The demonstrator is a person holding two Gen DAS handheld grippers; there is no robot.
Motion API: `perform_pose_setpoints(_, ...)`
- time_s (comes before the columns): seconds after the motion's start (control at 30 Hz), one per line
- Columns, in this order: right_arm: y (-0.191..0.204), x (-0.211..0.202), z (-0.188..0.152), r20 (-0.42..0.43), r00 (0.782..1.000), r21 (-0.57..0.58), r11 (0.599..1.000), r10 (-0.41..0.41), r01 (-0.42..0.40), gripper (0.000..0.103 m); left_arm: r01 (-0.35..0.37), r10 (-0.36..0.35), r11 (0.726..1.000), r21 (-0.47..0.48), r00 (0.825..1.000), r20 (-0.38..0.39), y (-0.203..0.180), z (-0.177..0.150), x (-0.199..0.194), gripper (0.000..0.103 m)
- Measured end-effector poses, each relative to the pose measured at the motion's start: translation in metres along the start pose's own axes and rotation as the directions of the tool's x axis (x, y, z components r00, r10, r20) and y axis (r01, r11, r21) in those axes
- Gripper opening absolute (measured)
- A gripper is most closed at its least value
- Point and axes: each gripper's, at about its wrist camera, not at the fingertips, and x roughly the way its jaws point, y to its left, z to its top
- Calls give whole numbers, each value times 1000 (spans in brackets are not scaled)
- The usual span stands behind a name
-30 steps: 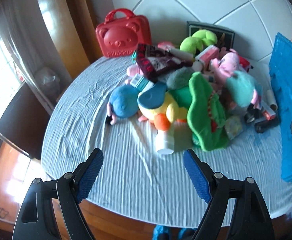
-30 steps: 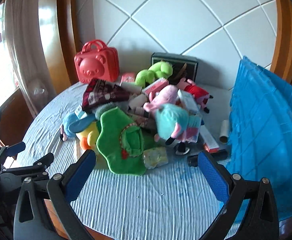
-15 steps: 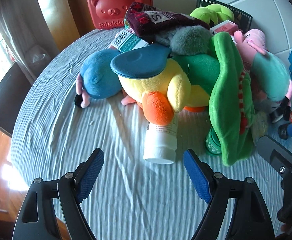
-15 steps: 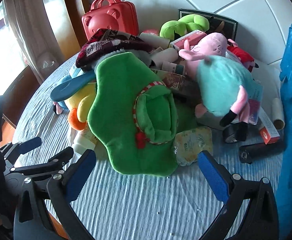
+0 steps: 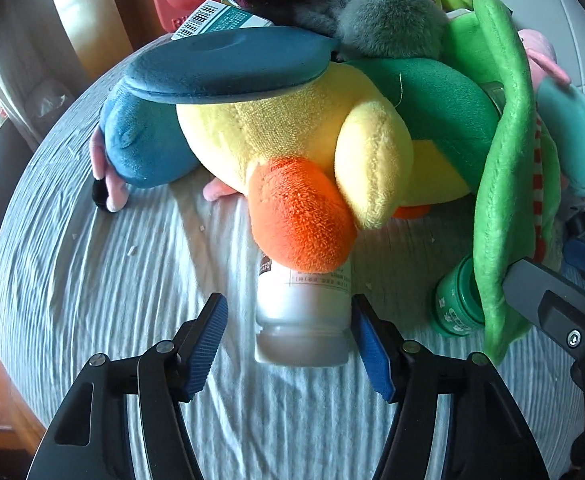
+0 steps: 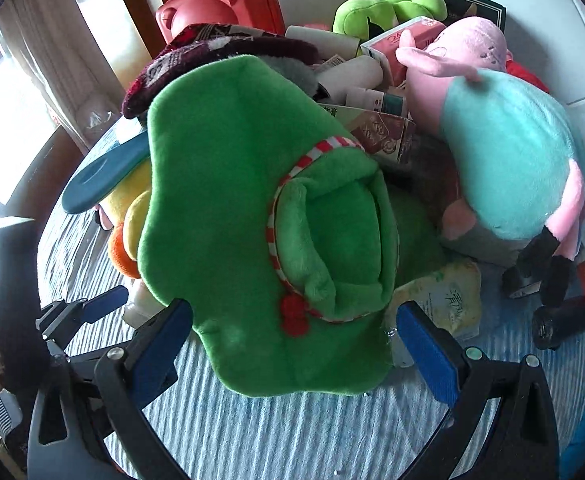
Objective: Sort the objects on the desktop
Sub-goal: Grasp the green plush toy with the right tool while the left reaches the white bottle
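My left tool (image 5: 288,336) straddles the white bottle (image 5: 302,320), which lies on the counter (image 5: 92,300) with its cap end toward me and its far end under the duck's (image 5: 292,140) orange foot. The jaws are closing: the right pad looks to be at the bottle's side, the left pad is apart from it. The bottle's label has small print that I cannot read. To its right a green jar (image 5: 454,304) stands half under the green hat (image 5: 500,184); its raised lettering is too small to read.

My right tool (image 6: 292,336) is spread wide around the near brim of the hat (image 6: 260,208), pads clear of the cloth. From this side I see the hat's red-and-white band and red pompoms, a pale packet (image 6: 440,296) just beside the right pad, and a pig toy (image 6: 504,160) in teal, all mostly hidden from the left camera. The left view alone shows a barcode on a teal box (image 5: 220,20) and a blue plush (image 5: 144,148).

At the back, a red bear case (image 6: 220,4) bears raised letters, cut off in both views. The counter's round edge lies close behind both tools; bare cloth is open to the left of the bottle.
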Motion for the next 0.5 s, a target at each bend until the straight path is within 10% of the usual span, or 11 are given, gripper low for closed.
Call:
perform_pose_setpoints(0.2,4,8,2,16,1000,14,1000,-11,11,103,36,-36,999,2,999,19,-1,8,3,45)
perform_pose_setpoints(0.5,1,23,12,27,999,33,999,-20,19,103,41,-42,999,25,998,39,-6,10,1,45)
